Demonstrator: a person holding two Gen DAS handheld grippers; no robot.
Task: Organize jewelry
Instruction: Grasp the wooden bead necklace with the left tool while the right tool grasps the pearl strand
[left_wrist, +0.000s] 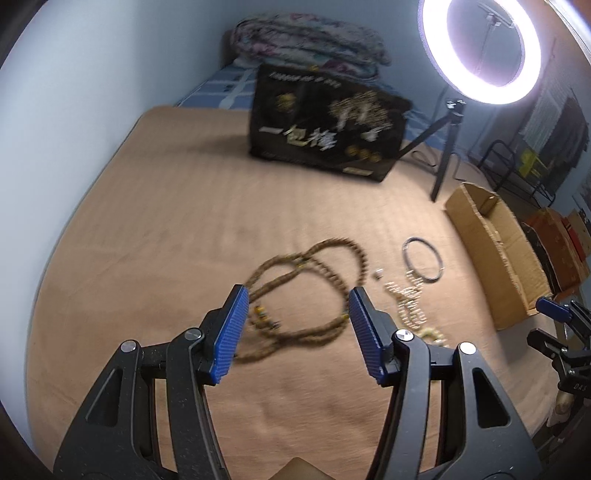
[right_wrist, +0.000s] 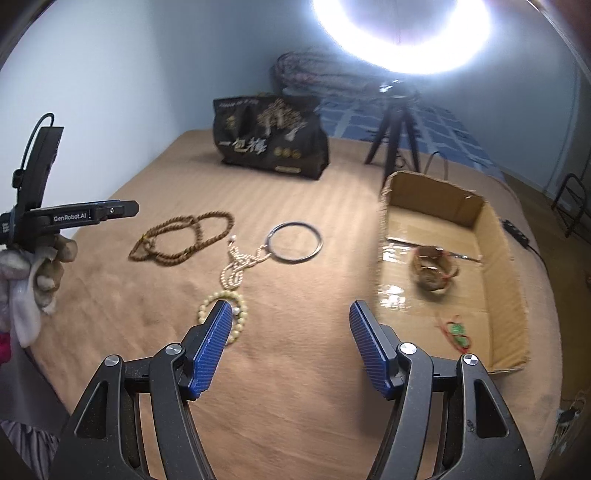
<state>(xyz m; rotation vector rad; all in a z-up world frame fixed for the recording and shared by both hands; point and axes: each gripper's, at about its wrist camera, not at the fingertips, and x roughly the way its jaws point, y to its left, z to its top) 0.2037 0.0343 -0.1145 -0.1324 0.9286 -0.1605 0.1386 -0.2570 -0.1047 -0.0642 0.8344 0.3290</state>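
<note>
The left gripper (left_wrist: 297, 336) hangs with blue ribbed jaws spread wide and empty over the long brown wooden bead necklace (left_wrist: 306, 291), looped on the tan bedspread (left_wrist: 166, 221). The right gripper (right_wrist: 290, 345), equally wide and empty, hovers near the pale yellow bead bracelet (right_wrist: 207, 306), left of the open cardboard box (right_wrist: 498, 258) holding a brown bead coil (right_wrist: 434, 271).

Left tongs (left_wrist: 298, 301) and right tongs (right_wrist: 290, 315) gape empty, angled downward.
</note>
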